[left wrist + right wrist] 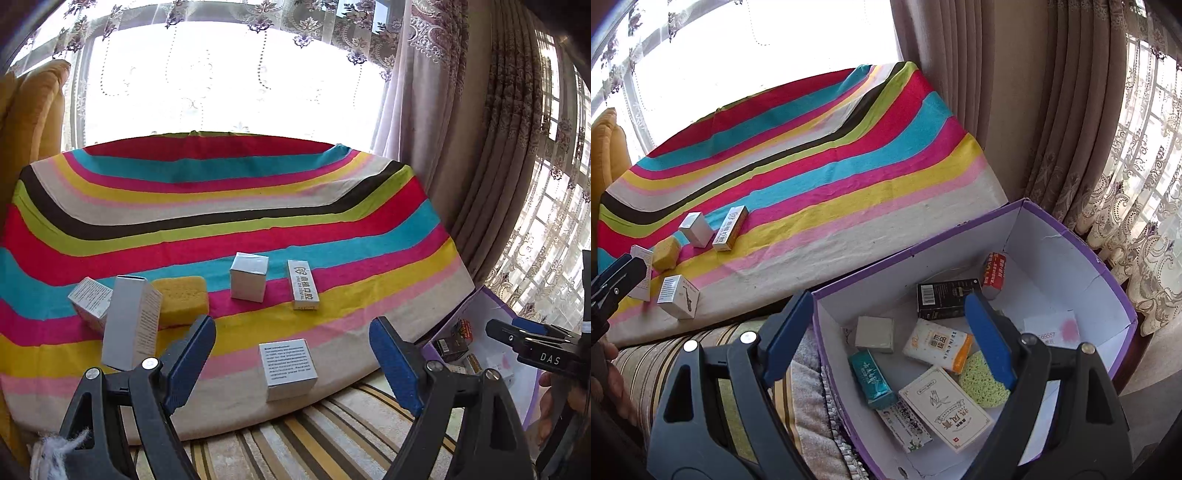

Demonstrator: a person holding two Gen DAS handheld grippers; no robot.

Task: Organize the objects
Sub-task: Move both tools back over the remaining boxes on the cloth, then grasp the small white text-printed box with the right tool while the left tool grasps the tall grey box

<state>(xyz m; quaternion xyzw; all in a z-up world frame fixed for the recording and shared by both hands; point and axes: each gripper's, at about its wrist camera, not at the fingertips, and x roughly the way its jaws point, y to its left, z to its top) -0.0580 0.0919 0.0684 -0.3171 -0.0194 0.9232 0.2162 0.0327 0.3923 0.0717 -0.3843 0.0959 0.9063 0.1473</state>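
Observation:
On the striped cloth lie a printed white box near the front edge, a grey cube box, a long labelled box, a yellow sponge, a tall white box and a small white box. My left gripper hovers open over the front edge, just above the printed box, holding nothing. My right gripper stands open and empty above the purple box, which holds several packs, a black box and a green sponge.
A striped cushion runs under both grippers in front of the cloth. Heavy curtains hang close behind the purple box, and a yellow cushion stands at the far left. A bright window fills the back.

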